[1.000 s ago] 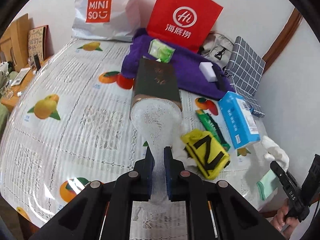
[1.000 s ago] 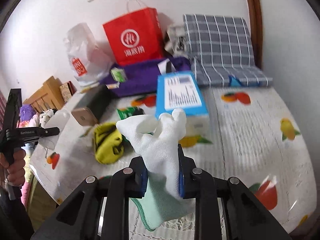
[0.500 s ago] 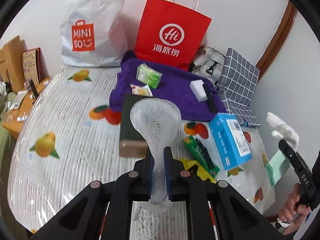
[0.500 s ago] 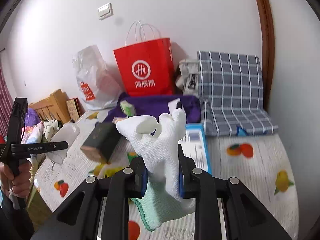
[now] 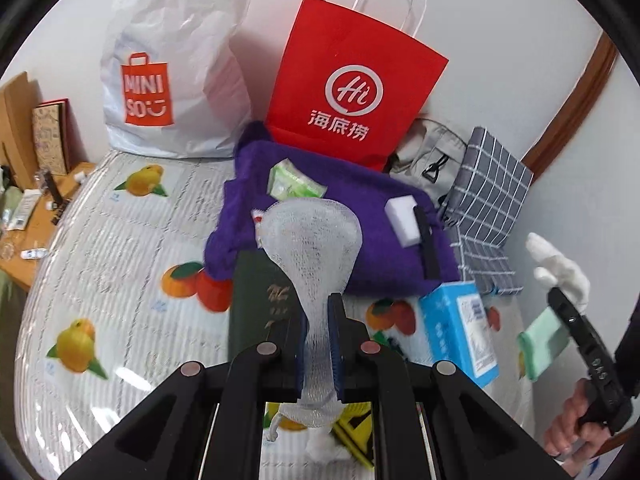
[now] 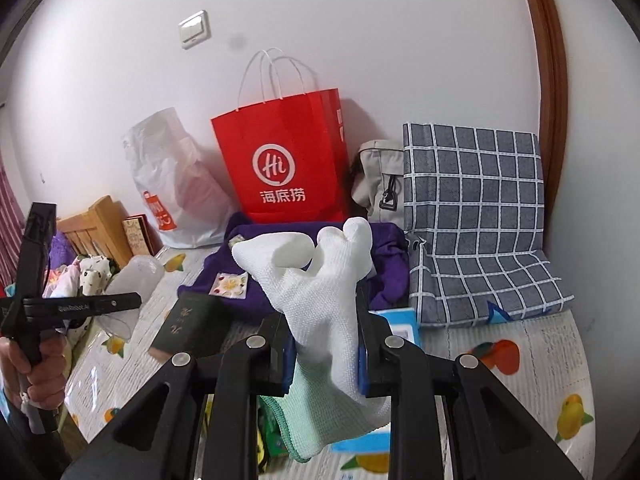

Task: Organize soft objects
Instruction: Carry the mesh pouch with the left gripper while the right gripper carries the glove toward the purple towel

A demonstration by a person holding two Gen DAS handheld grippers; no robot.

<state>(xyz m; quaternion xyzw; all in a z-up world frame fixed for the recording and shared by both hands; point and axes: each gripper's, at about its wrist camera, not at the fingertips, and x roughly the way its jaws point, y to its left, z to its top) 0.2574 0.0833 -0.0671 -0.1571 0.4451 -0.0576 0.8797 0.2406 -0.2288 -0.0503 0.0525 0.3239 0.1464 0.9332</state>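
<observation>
**Both tools loaded, held above the table**

Left tool (image 5: 318, 344) clamped tight on a white foam net sleeve (image 5: 312, 240), which flares out above the jaws, off the table (image 5: 100, 240). Right tool (image 6: 324, 344) pinches a white knit glove (image 6: 320, 280) together with a mint-green cloth (image 6: 320, 420); the glove's fingers stick up, the cloth hangs below the jaws. Beneath: a purple towel (image 5: 380, 264) carrying a green tissue pack (image 5: 294, 182) and a white sponge (image 5: 402, 216). Dark green box (image 5: 260, 304) just in front of the towel, blue box (image 5: 460, 332) to its right. Red paper bag (image 5: 352, 88) and white plastic bag (image 5: 172, 68) stand at the wall, grey checked cushion (image 6: 472, 208) right of them.
</observation>
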